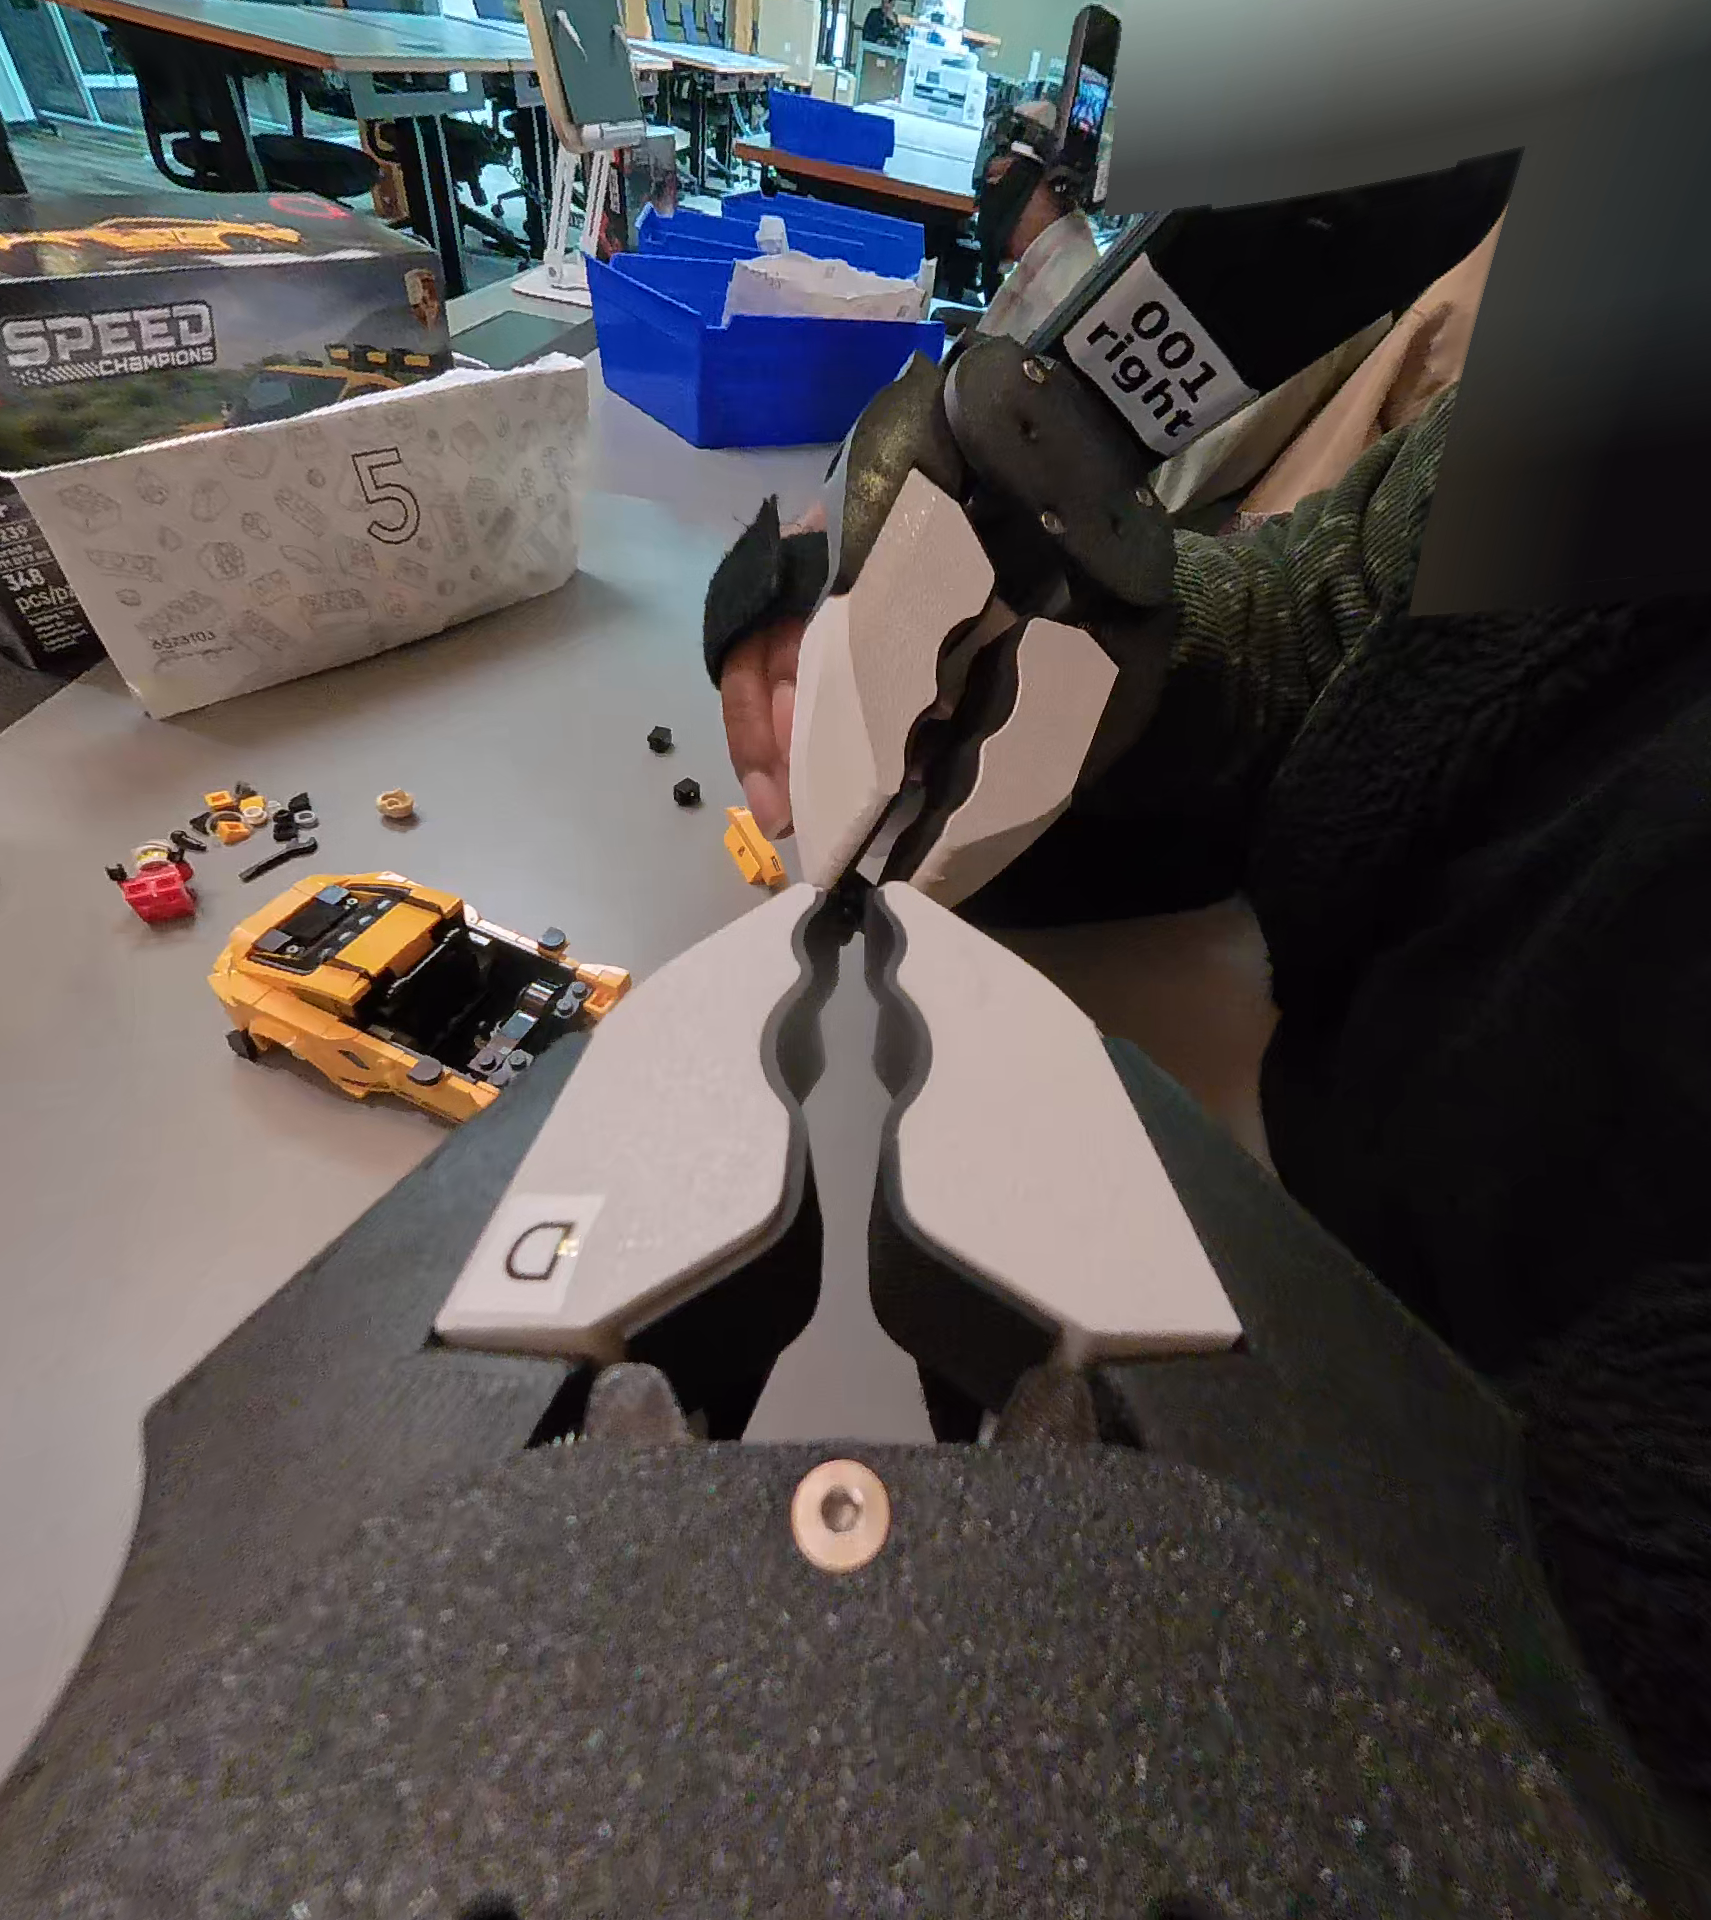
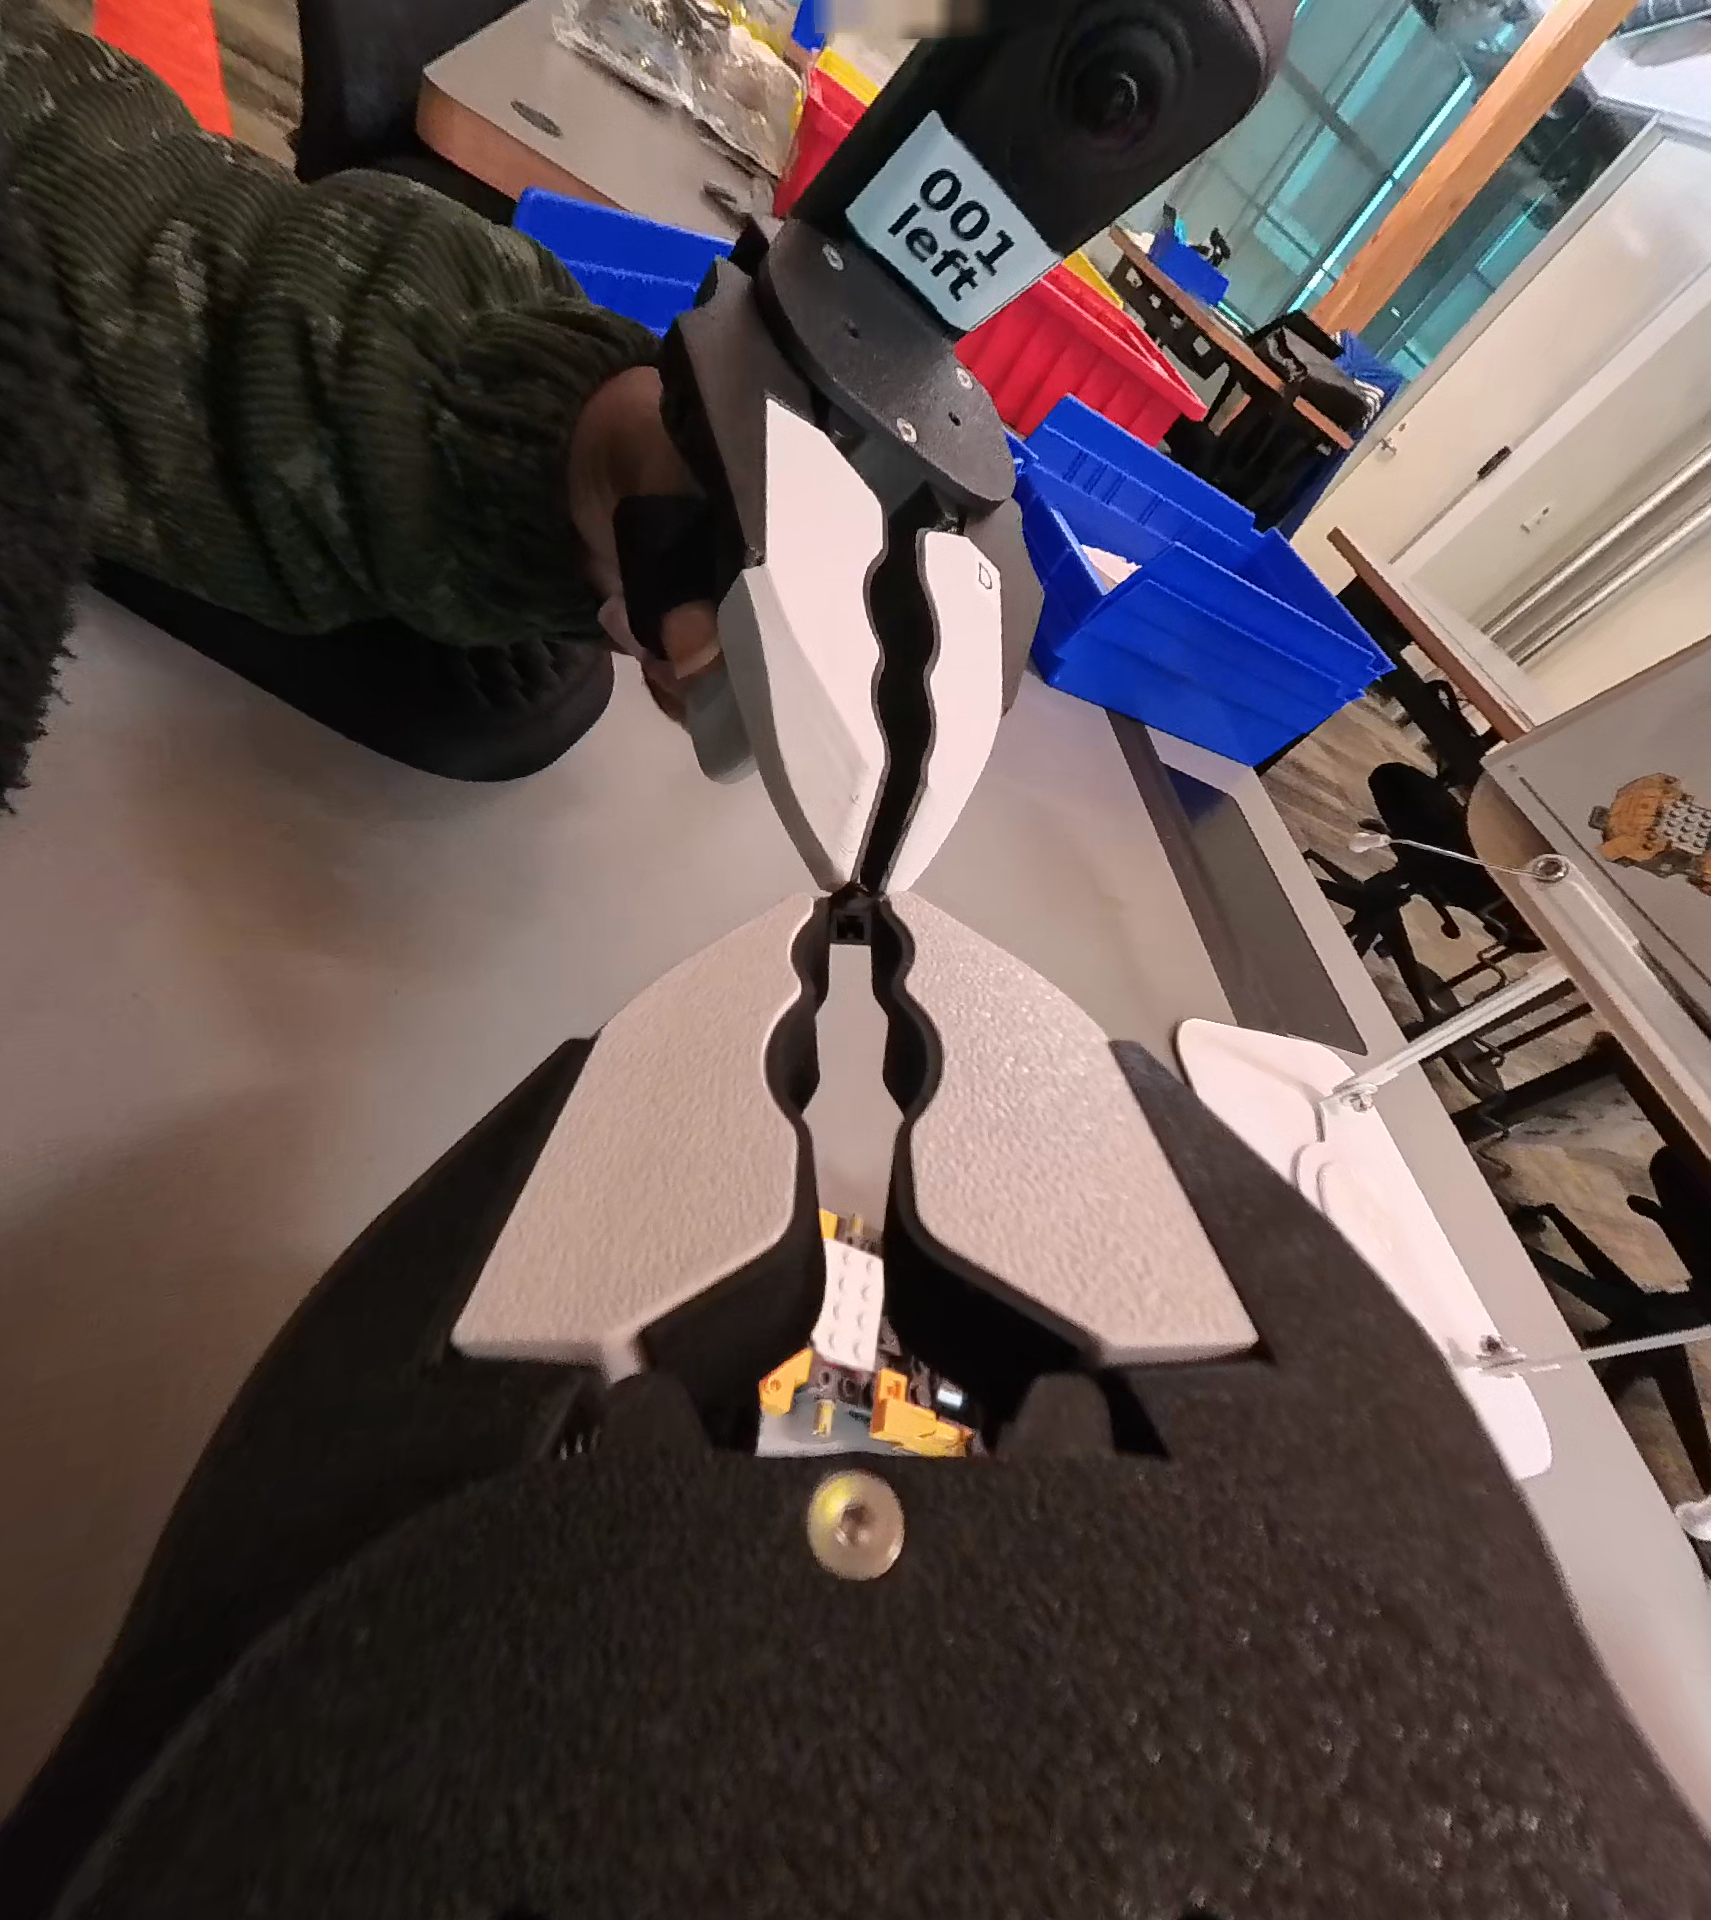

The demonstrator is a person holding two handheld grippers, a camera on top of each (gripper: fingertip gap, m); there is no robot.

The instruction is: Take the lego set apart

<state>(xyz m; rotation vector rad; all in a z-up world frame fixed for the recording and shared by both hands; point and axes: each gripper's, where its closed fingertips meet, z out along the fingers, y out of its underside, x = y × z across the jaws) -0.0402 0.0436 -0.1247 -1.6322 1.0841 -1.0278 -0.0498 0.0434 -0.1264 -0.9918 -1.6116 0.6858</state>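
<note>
The left gripper [image 1: 843,902] and right gripper [image 2: 851,914] meet tip to tip at mid-frame in both views, each pinching one end of the same small black piece [image 2: 852,924]. The piece is tiny, and its shape cannot be made out.

Counted in the left wrist view: one yellow lego car [image 1: 394,987], partly stripped, at centre left on the grey table [image 1: 51,1195]; two loose black studs [image 1: 673,767]; one tan round piece [image 1: 397,803]; one yellow chunk [image 1: 752,844] just beside the far gripper; one red piece [image 1: 160,896] beside a small heap of mixed bits [image 1: 253,816]. At upper left stand one set box [image 1: 103,343] and one white numbered bag [image 1: 311,540].

Only the right wrist view shows a white and yellow lego cluster [image 2: 861,1351] low between its own fingers, a red bin [image 2: 1069,353] at the top, and a white lamp base [image 2: 1350,1195] at the right. Blue bins [image 2: 1194,623] appear in both views.
</note>
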